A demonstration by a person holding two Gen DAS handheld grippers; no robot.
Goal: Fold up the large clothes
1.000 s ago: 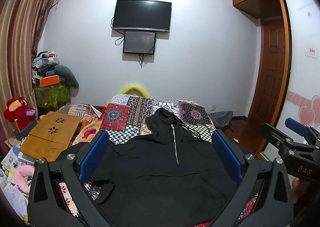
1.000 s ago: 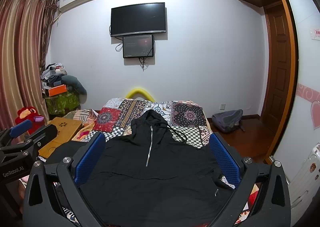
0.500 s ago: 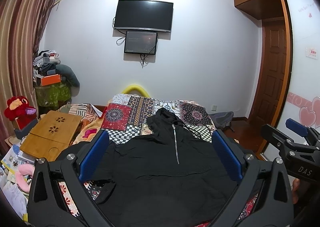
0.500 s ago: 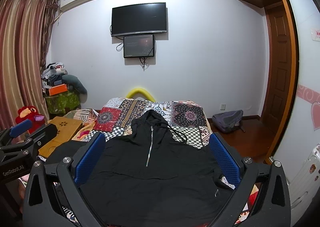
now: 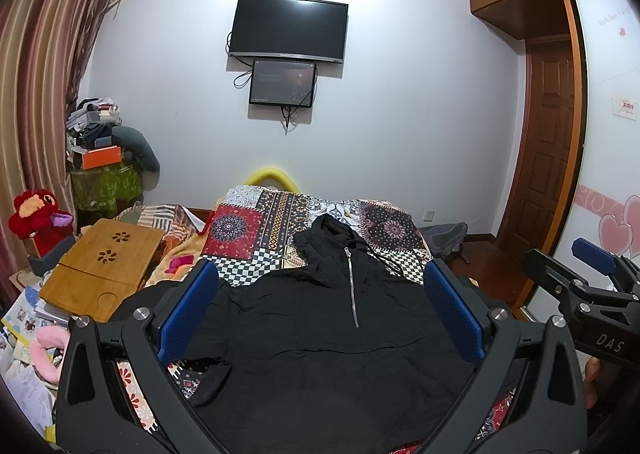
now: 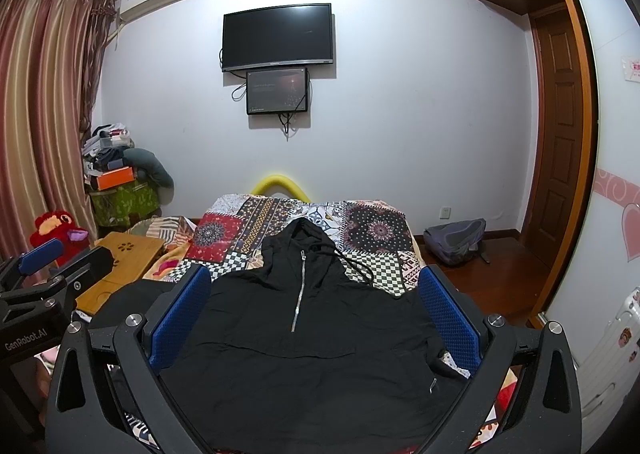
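Observation:
A black hooded pullover [image 5: 328, 326] with a short silver zip lies spread flat, front up, on a bed with a patchwork cover [image 5: 256, 234], hood toward the far wall. It also shows in the right wrist view [image 6: 308, 338]. My left gripper [image 5: 320, 286] is open and empty, held above the near part of the garment. My right gripper [image 6: 316, 286] is open and empty, likewise above it. Each gripper's body shows at the edge of the other's view. The garment's hem is hidden below both grippers.
A wooden lap desk [image 5: 104, 266] and a red plush toy [image 5: 36, 213] sit left of the bed. A grey backpack [image 6: 456, 240] lies on the floor at right, near a wooden door [image 6: 560, 157]. A TV [image 5: 288, 29] hangs on the far wall.
Both views have shifted very slightly; the garment and both open grippers stay as they were.

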